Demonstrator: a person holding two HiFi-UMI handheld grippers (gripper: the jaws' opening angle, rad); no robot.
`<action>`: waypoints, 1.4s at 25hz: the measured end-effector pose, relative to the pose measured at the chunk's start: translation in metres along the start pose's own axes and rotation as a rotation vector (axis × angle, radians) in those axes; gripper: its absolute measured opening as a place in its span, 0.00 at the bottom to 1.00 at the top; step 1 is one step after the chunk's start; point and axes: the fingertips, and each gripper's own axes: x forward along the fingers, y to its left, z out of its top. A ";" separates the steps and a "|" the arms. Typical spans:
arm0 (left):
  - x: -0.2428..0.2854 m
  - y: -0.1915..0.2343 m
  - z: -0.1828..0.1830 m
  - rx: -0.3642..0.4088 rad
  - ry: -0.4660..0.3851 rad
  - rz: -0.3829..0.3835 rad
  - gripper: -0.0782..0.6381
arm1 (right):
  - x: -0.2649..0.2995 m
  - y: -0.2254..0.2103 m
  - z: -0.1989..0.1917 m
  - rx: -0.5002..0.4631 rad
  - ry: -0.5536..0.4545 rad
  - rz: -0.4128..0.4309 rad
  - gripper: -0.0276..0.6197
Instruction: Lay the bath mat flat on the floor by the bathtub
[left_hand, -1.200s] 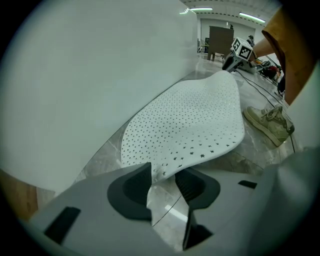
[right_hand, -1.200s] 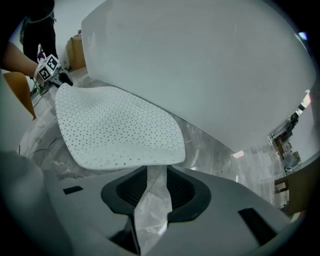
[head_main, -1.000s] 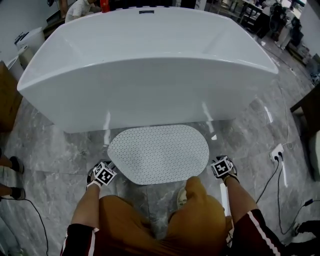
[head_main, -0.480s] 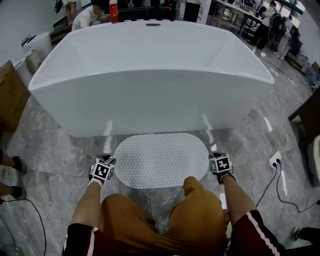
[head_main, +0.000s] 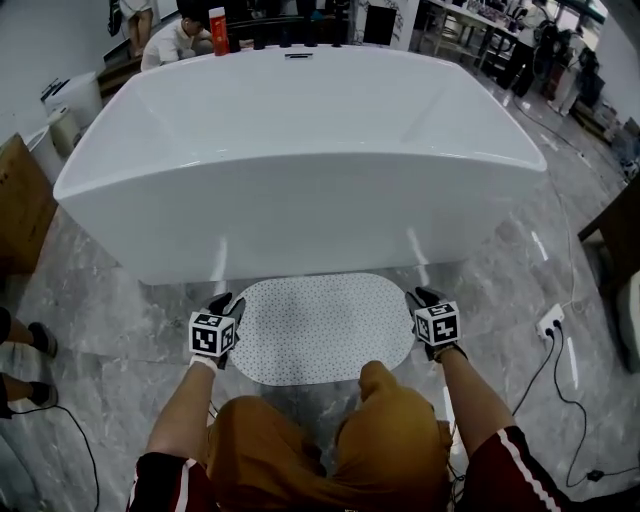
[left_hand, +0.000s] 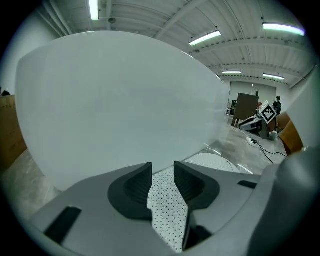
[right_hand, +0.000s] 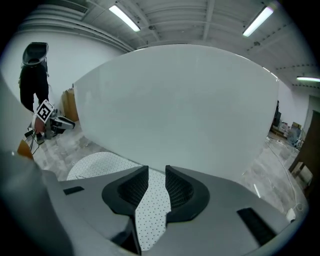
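The white dotted oval bath mat (head_main: 330, 325) lies flat on the grey marble floor right in front of the white bathtub (head_main: 300, 150). My left gripper (head_main: 228, 305) hovers over the mat's left end and my right gripper (head_main: 418, 297) over its right end. Neither touches the mat. In the left gripper view the jaws (left_hand: 162, 175) stand apart, and the mat (left_hand: 167, 210) shows on the floor through the gap. In the right gripper view the jaws (right_hand: 156, 180) have just closed a little but stay apart. Only the mat (right_hand: 150, 210) far below shows between them.
A red bottle (head_main: 217, 31) stands on the tub's far rim. A wall-plug block (head_main: 550, 322) with cables lies on the floor at the right. A brown box (head_main: 20, 200) and someone's shoes (head_main: 40, 340) are at the left. My bent knees (head_main: 390, 420) are just behind the mat.
Both grippers have come up off the floor at the mat's two ends and now hang higher over them. The mat has stayed flat in place.
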 end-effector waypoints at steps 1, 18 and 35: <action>0.001 -0.004 0.005 0.011 -0.001 0.000 0.32 | -0.001 -0.001 0.005 -0.007 -0.003 0.004 0.24; -0.133 -0.050 0.177 0.027 0.002 0.055 0.31 | -0.141 -0.022 0.154 0.089 0.031 0.007 0.23; -0.366 -0.067 0.431 -0.026 -0.129 0.173 0.31 | -0.365 -0.039 0.363 0.221 -0.039 -0.003 0.23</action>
